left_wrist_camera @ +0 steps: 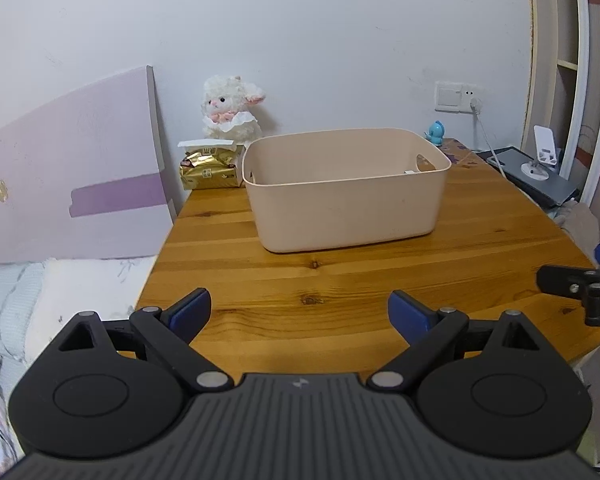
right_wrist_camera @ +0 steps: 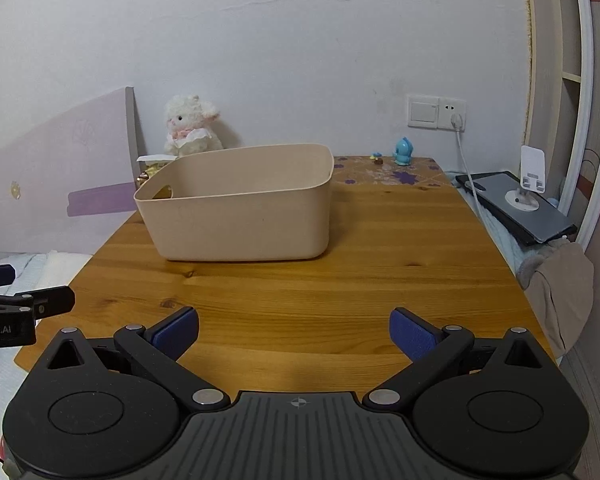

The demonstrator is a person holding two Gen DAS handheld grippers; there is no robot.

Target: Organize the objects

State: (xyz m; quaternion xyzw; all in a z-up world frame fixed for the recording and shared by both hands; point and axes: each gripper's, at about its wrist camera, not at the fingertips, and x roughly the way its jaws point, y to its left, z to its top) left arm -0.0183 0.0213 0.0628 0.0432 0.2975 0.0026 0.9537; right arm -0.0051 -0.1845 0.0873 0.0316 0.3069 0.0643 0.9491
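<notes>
Nearest the cameras, the left gripper (left_wrist_camera: 299, 314) hangs over the near edge of the wooden tabletop (left_wrist_camera: 380, 272), its jaws spread wide with nothing between the blue pads. The right gripper (right_wrist_camera: 294, 332) hangs beside it over the same edge, jaws likewise spread and holding nothing. Each gripper shows at the edge of the other's view.

Farther back, toward the middle of the tabletop, stands a beige plastic bin (left_wrist_camera: 346, 192) with handle cut-outs in its end walls. A small white thing shows just over its rim on the inside; what it is cannot be told. Behind the bin's left corner lies a gold tissue pack (left_wrist_camera: 209, 170), and a white plush lamb (left_wrist_camera: 230, 108) sits behind that, against the wall. At the far right of the tabletop stands a small blue toy (right_wrist_camera: 404, 152). Beyond the right edge, a white phone stand (right_wrist_camera: 530, 184) rests on a dark flat device.
</notes>
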